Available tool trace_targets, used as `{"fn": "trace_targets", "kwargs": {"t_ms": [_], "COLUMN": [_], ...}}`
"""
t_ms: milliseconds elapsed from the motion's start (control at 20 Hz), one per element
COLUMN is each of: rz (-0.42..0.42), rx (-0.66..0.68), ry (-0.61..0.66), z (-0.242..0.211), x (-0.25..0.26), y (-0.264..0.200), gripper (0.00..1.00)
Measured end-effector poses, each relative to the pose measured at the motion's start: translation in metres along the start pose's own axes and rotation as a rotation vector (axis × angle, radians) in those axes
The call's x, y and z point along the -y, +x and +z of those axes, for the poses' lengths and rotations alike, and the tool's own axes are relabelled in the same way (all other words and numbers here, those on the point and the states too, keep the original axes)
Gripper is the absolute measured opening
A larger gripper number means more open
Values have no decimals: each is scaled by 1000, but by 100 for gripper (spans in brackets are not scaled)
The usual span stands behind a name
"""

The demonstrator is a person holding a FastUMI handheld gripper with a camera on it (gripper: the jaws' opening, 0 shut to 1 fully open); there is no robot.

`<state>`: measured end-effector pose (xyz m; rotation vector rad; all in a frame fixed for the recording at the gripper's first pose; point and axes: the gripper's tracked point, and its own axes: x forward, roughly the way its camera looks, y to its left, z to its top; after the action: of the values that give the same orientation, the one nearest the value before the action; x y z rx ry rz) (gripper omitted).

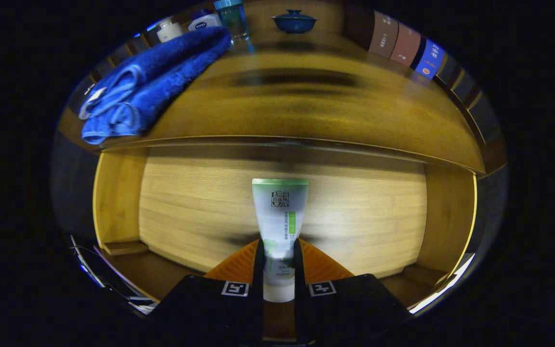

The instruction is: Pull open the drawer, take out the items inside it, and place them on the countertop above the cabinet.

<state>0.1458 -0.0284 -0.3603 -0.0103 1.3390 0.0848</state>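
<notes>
Gripping a tube (280, 217), the tongs (278, 262) have their two fingers closed onto its lower part, one on each side, so both press on it. Its long axis runs straight ahead along the fingers, cap end back by the tongs and flat crimped end forward, over the open drawer (113, 202). Beyond and above that end lies the countertop (316, 111), so I judge the coming move is up and forward onto it. Ahead and left on the countertop sits a folded blue towel (152, 82); past it stand a small white jar (168, 30), a white NIVEA bottle (204, 21) and a teal bottle (233, 17), with a blue lidded bowl (294, 21) farthest ahead. Printing on the tube is too small to make out.
</notes>
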Motion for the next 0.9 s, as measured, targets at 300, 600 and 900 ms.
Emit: {"fn": "trace_targets", "kwargs": {"t_ms": [300, 600, 900], "rz": [9, 23, -25], "rx": [61, 89, 111], "ry": [8, -2, 50], "z": [4, 43, 130], "x": [-1, -4, 9], "y": [-55, -100, -89], "gripper": [30, 30, 30]}}
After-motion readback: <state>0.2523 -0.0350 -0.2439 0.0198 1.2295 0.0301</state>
